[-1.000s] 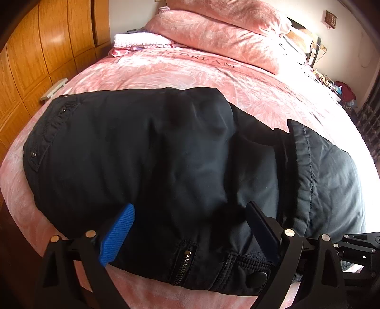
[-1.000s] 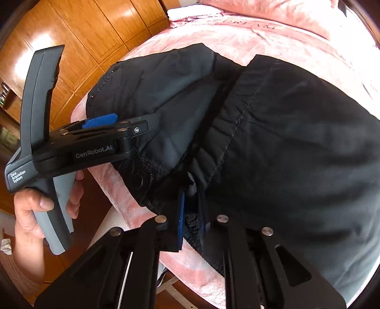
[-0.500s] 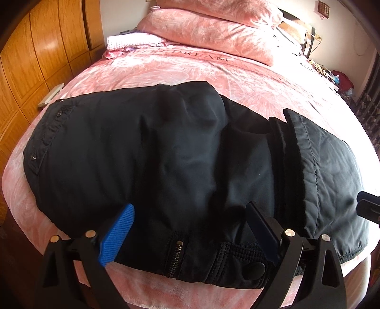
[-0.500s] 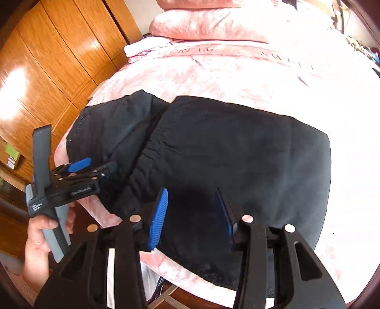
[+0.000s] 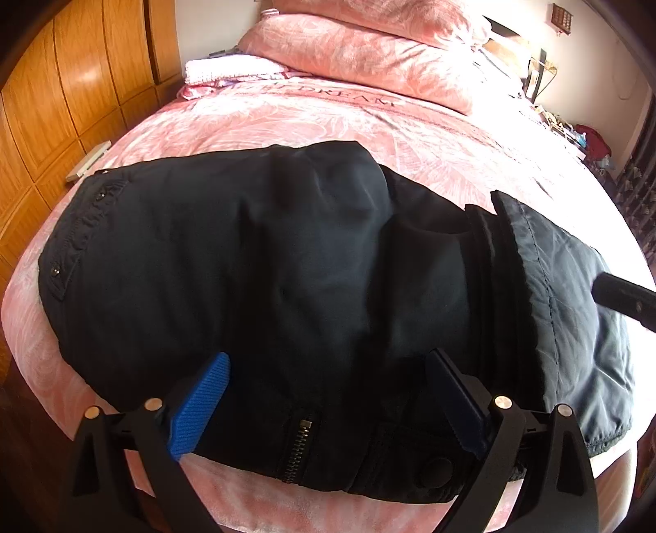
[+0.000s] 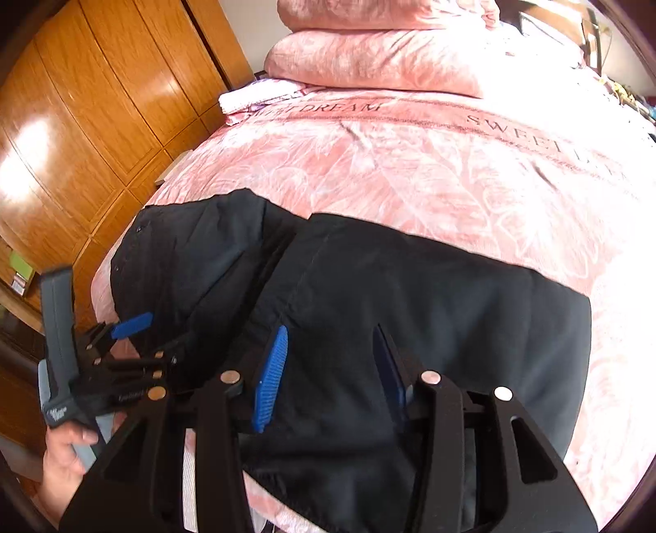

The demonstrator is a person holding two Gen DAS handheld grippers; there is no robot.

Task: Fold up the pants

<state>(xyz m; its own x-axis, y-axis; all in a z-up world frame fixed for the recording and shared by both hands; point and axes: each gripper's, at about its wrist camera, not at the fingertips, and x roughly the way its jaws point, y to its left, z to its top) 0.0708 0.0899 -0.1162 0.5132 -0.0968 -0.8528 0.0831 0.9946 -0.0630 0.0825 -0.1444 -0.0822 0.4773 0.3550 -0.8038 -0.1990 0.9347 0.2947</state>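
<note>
pants beneath both parted, down-tilted grippers

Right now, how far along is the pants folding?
Done: the pants lie on the bed with one fold made, a layer turned over from the right in both views. In hand: nothing. The right gripper has just been opening and has nothing between its pads; the left gripper is open above the zipper. Left: probably another fold, since the bundle is long.

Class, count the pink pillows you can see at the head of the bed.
2. One pillow lies against the bedspread; the second pillow is stacked on top of it. More may be hidden beyond the frame.
</note>
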